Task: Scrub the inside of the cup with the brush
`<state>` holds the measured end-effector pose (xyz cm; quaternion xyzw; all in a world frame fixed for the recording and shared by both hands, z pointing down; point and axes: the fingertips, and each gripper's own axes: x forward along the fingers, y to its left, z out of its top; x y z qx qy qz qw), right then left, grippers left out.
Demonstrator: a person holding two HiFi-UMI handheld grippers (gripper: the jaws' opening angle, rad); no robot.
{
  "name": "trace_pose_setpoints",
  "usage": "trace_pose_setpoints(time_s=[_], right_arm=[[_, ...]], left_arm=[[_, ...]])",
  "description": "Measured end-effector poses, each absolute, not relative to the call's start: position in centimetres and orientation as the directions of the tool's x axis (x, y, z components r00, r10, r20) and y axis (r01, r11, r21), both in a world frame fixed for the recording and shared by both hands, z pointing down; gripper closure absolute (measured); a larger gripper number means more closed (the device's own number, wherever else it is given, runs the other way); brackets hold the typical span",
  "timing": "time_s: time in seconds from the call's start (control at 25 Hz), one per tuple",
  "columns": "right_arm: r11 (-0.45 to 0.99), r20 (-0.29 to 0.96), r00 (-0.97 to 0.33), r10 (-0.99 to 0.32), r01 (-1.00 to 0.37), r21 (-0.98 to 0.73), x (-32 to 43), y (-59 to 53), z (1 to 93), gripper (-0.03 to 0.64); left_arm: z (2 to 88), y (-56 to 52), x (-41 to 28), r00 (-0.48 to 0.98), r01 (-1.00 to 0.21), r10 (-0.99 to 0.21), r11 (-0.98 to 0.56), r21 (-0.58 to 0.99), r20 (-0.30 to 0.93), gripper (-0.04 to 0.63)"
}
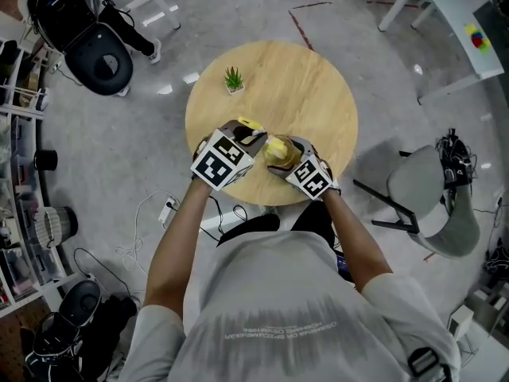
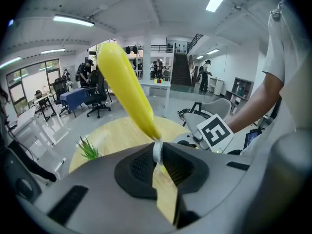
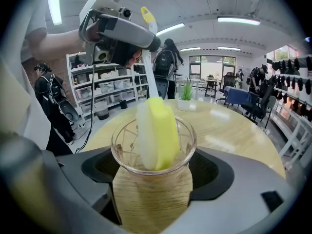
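A glass cup (image 3: 153, 189) with a wood-grain sleeve sits upright between the jaws of my right gripper (image 3: 153, 172), which is shut on it. Inside the cup stands the brush's yellow and white sponge head (image 3: 157, 130). Its thin white stem rises to my left gripper (image 3: 119, 30), up on the left. In the left gripper view, the left gripper (image 2: 157, 152) is shut on that stem and the yellow handle (image 2: 127, 89) sticks up past the jaws. In the head view, the left gripper (image 1: 248, 136) and right gripper (image 1: 282, 156) meet at the cup (image 1: 277, 151) over the table's near edge.
The round wooden table (image 1: 310, 86) carries a small potted plant (image 1: 233, 79) at its far left. A grey chair (image 1: 433, 193) stands to the right and a black chair (image 1: 99, 58) to the far left. Shelves line the left wall, and cables lie on the floor.
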<state>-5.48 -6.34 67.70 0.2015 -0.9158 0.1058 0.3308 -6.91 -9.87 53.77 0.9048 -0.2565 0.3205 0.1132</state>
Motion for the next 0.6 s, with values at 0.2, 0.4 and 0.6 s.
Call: trace_pose_setpoints(time_s=[0.2, 0.4, 0.6], right_arm=[[0.896, 0.646, -0.701, -0.302, -0.440, -0.059, -5.4, -6.4, 67.6, 0.186], [0.898, 0.650, -0.699, -0.299, -0.437, -0.057, -5.6, -6.4, 67.6, 0.186], [0.897, 0.650, -0.698, -0.302, -0.438, -0.053, -5.7, -6.6, 67.5, 0.186]], left_arm=[[52.8, -10.2, -6.7, 0.677, -0.530, -0.387, -0.847, 0.049, 0.626, 0.545], [54.3, -10.4, -6.8, 0.688, -0.546, -0.376, -0.831, 0.102, 0.621, 0.545], [55.9, -10.9, -6.7, 0.689, -0.547, -0.352, -0.826, 0.136, 0.634, 0.545]])
